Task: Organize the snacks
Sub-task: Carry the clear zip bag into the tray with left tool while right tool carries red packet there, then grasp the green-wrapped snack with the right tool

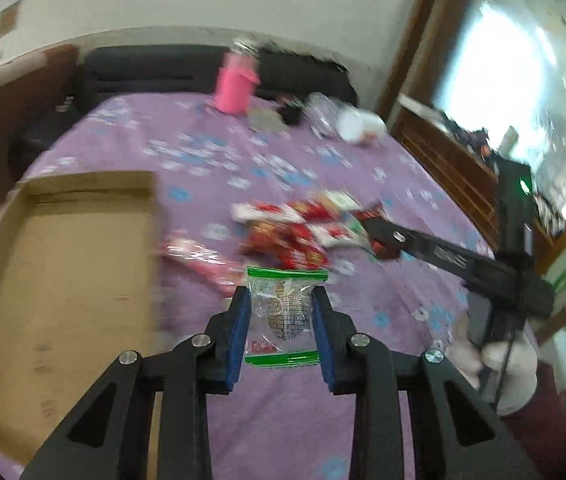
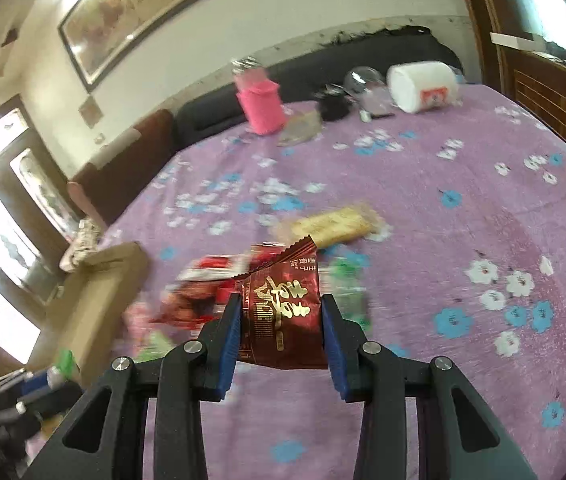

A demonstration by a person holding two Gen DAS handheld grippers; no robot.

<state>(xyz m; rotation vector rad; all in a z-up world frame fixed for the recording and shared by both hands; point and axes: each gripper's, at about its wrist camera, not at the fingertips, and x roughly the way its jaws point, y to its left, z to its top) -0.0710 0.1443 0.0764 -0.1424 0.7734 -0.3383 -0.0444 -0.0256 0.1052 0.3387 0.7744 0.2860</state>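
My left gripper (image 1: 281, 300) is shut on a clear snack packet with green edges (image 1: 283, 312), lifted off the purple flowered bedspread (image 1: 383, 184). Beyond it lies a pile of red snack packets (image 1: 299, 228), and the right gripper's black body (image 1: 455, 260) reaches in from the right. In the right wrist view my right gripper (image 2: 281, 308) is shut on a dark red packet with gold lettering (image 2: 283, 312). Behind that packet lie the red packets (image 2: 203, 284), a green one (image 2: 347, 288) and a pale yellow biscuit pack (image 2: 331, 224).
An open cardboard box (image 1: 75, 280) stands at the left, its edge (image 2: 95, 296) also in the right wrist view. At the far end of the bed are a pink container (image 1: 235, 84), a white roll (image 2: 423, 84) and small dark items. A wooden windowsill (image 1: 443, 160) runs along the right.
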